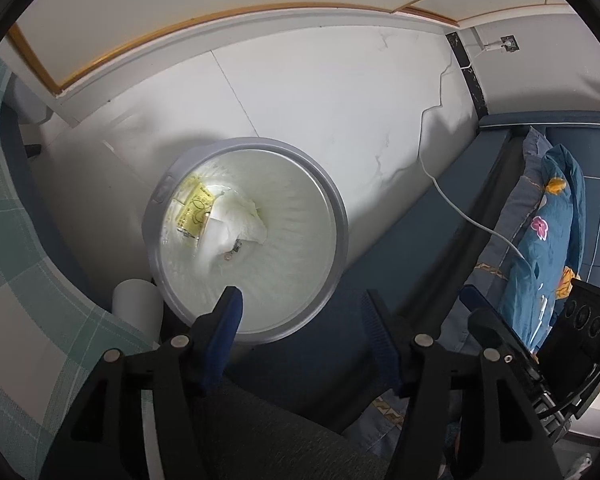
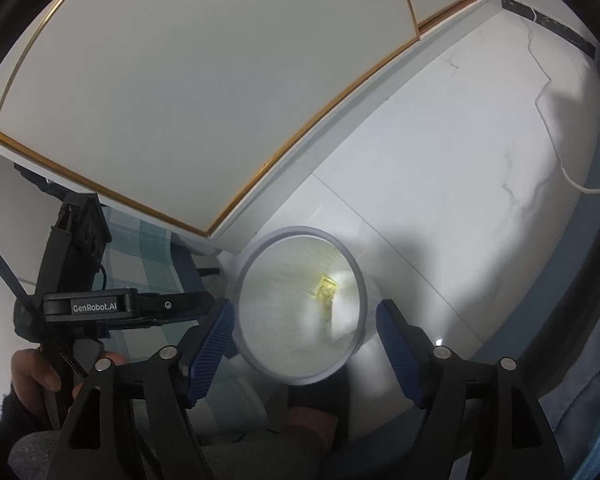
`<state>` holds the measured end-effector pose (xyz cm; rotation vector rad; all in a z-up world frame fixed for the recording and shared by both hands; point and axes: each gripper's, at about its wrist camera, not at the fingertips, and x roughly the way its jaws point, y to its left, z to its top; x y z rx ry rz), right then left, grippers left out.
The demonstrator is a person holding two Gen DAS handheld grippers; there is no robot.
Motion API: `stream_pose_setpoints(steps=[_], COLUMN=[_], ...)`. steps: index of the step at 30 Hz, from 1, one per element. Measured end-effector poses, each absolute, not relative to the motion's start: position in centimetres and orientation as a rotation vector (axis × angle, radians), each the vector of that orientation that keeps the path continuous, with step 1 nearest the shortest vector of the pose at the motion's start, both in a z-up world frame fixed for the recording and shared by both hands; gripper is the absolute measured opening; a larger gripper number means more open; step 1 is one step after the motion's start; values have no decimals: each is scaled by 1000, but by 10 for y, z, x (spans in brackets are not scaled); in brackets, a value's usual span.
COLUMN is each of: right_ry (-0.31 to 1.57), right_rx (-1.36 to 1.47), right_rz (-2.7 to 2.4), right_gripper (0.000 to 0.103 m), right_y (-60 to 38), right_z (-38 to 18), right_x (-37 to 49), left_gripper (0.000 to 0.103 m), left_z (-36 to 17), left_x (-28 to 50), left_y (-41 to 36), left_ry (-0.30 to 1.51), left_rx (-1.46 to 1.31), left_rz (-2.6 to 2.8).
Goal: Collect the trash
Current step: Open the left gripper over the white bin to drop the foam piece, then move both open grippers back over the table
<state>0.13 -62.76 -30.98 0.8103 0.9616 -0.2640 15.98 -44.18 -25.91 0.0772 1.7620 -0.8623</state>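
Note:
A round grey trash bin (image 1: 336, 208) with a white liner stands on the white floor. Inside lie a crumpled white tissue (image 1: 240, 224) and a yellow wrapper (image 1: 194, 210). My left gripper (image 1: 300, 312) is open and empty above the bin's near rim. In the right wrist view the bin (image 2: 240, 280) sits just beyond my right gripper (image 2: 304, 320), which is open and empty above it. The tissue (image 2: 346, 312) and wrapper (image 2: 326, 291) show inside. The left gripper's body (image 2: 88, 304) is at the left.
A bed with a blue floral pillow (image 1: 548, 240) is at the right. A white cable (image 1: 460, 208) runs across the floor to it. A green checked cloth (image 1: 28, 264) is at the left. A white cabinet with gold trim (image 2: 180, 100) stands behind the bin.

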Motion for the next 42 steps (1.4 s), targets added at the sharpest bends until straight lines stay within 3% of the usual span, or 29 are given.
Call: stream_pose_setpoints(steps=[5,17,42], right_ry=[958,946,612], right_rx=[808,763,467], right_rz=[-288,-265,-74], right_gripper=[83,84,84], right_y=[-626,-610,-493], right_z=[-306,-270,-94], right_x=[-1,-3,2], left_gripper=[59,59,59], left_z=[-235,-164,-39], left_x=[158,158,149], left_y=[-433,-389,-235], left_ry=[1638,1382,894], left_rx=[89,115,-53], left_rz=[-872,-739,-498])
